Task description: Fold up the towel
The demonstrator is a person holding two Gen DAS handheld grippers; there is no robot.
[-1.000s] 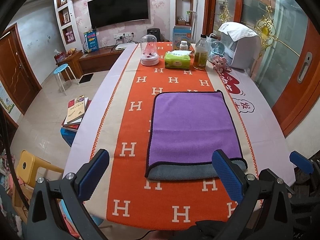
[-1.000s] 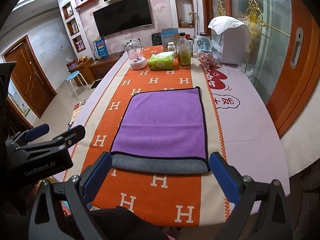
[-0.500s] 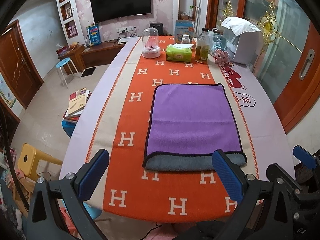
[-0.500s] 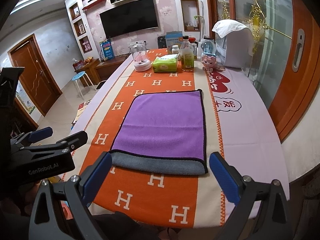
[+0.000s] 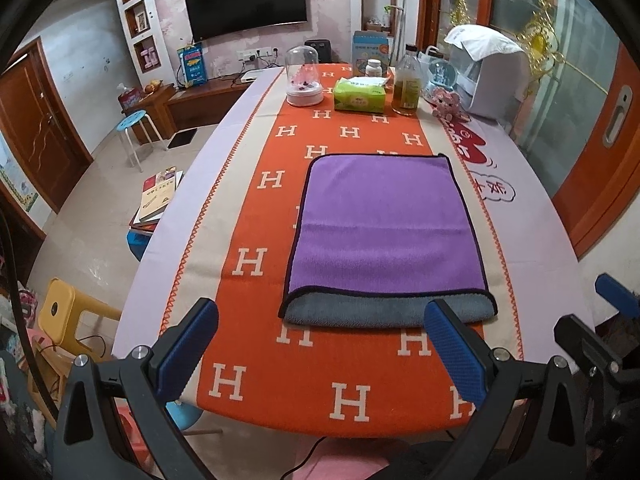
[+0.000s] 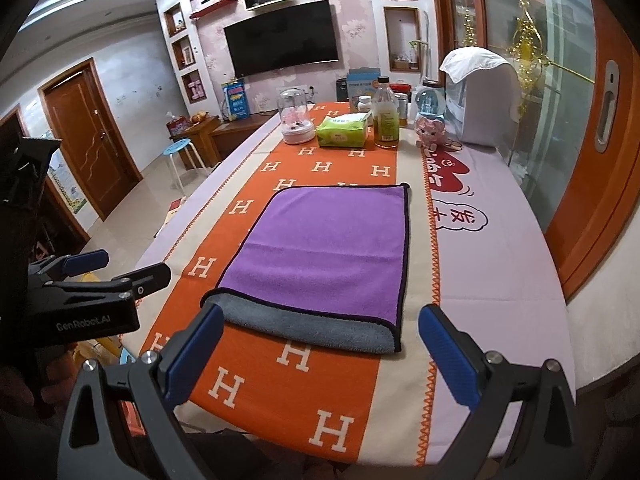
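Observation:
A purple towel (image 5: 384, 224) with a grey underside lies folded in half on the orange H-patterned runner (image 5: 256, 260). Its fold edge faces me, with a grey strip showing along the near side. It also shows in the right wrist view (image 6: 324, 248). My left gripper (image 5: 322, 344) is open and empty, held back above the table's near edge. My right gripper (image 6: 320, 352) is open and empty, also near the front edge. The left gripper shows at the left of the right wrist view (image 6: 112, 280). The right gripper's blue tip shows at the right of the left wrist view (image 5: 614, 294).
At the far end of the table stand a glass dome (image 5: 303, 80), a green tissue pack (image 5: 360, 96), an oil bottle (image 5: 408, 84), a pink toy (image 5: 446, 102) and a white appliance (image 5: 492, 72). Books (image 5: 158, 196) and stools (image 5: 68, 308) sit on the floor at the left.
Both grippers have drawn back from the towel toward the table's front edge and risen a little. The towel has not moved.

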